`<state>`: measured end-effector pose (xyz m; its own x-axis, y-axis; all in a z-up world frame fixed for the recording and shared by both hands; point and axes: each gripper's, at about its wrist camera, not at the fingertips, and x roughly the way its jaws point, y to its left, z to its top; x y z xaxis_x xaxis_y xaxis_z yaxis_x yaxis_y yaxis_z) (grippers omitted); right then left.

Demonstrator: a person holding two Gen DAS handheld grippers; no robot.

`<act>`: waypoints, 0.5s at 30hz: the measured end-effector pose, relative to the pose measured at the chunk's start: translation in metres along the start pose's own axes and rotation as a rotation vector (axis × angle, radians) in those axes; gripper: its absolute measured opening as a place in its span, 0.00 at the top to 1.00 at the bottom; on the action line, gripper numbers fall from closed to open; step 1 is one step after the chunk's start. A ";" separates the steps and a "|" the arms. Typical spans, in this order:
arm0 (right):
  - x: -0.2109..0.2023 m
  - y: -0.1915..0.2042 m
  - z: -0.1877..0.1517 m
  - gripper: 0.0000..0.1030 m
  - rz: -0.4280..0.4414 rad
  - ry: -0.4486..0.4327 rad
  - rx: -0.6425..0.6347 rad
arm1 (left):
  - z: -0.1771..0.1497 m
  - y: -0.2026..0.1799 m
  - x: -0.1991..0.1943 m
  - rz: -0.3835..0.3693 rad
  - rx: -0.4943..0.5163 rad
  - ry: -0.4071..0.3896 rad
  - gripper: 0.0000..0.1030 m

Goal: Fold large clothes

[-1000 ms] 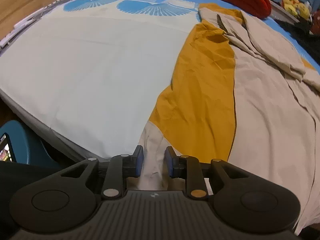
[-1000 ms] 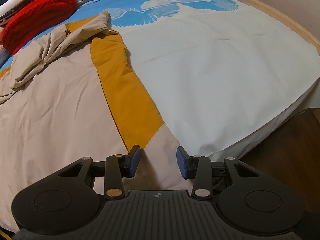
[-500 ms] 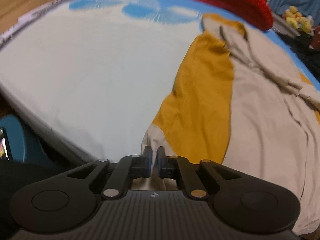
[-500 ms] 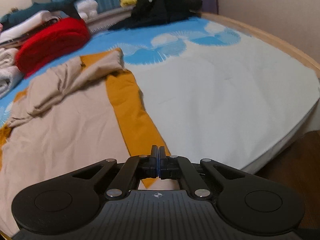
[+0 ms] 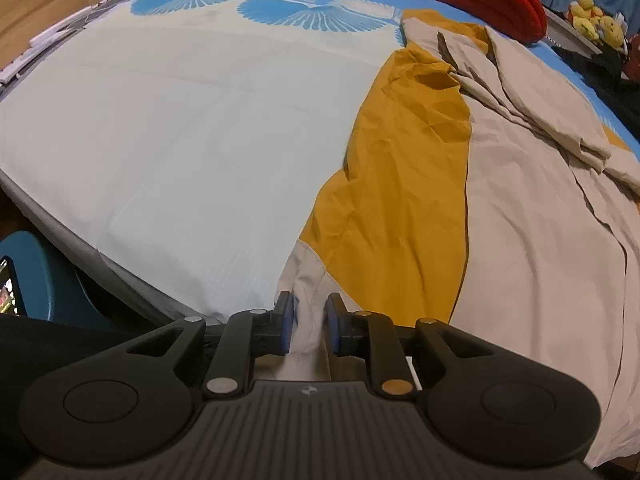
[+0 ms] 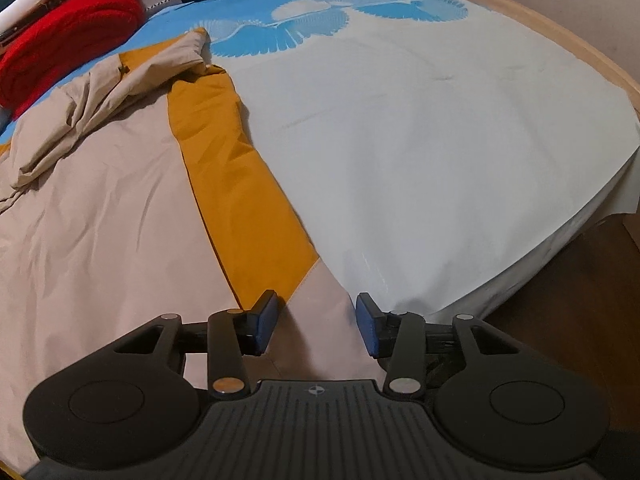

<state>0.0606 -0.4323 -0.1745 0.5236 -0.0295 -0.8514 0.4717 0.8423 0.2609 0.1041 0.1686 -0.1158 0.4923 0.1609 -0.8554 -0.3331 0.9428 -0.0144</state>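
Observation:
A large beige garment with mustard-yellow side panels lies spread on the bed; it also shows in the right wrist view. My left gripper is open at the garment's near left hem corner, with a fold of beige cloth standing between the jaws, untouched on the sides. My right gripper is wide open over the near right hem corner, cloth lying between the fingers.
The bed has a pale sheet with a blue fan print at the far end. A red knit bundle and other clothes lie at the head. A blue stool with a phone stands left of the bed edge.
Both grippers were shut on the hem corners half a second ago and have opened, letting the cloth go. Both views have dropped back down close to the bed.

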 end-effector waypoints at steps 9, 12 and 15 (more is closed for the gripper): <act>-0.005 0.008 -0.002 0.94 0.040 -0.010 -0.055 | -0.001 -0.004 -0.001 0.009 0.020 -0.010 0.89; -0.014 0.014 -0.002 0.97 0.050 -0.035 -0.088 | 0.001 -0.003 -0.009 0.001 0.015 -0.025 0.97; -0.030 0.014 0.003 0.97 0.081 -0.077 -0.078 | 0.006 -0.005 -0.025 -0.020 0.016 -0.036 0.98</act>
<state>0.0537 -0.4211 -0.1435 0.6119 0.0019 -0.7910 0.3703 0.8830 0.2885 0.0984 0.1619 -0.0915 0.5280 0.1519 -0.8356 -0.3098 0.9505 -0.0230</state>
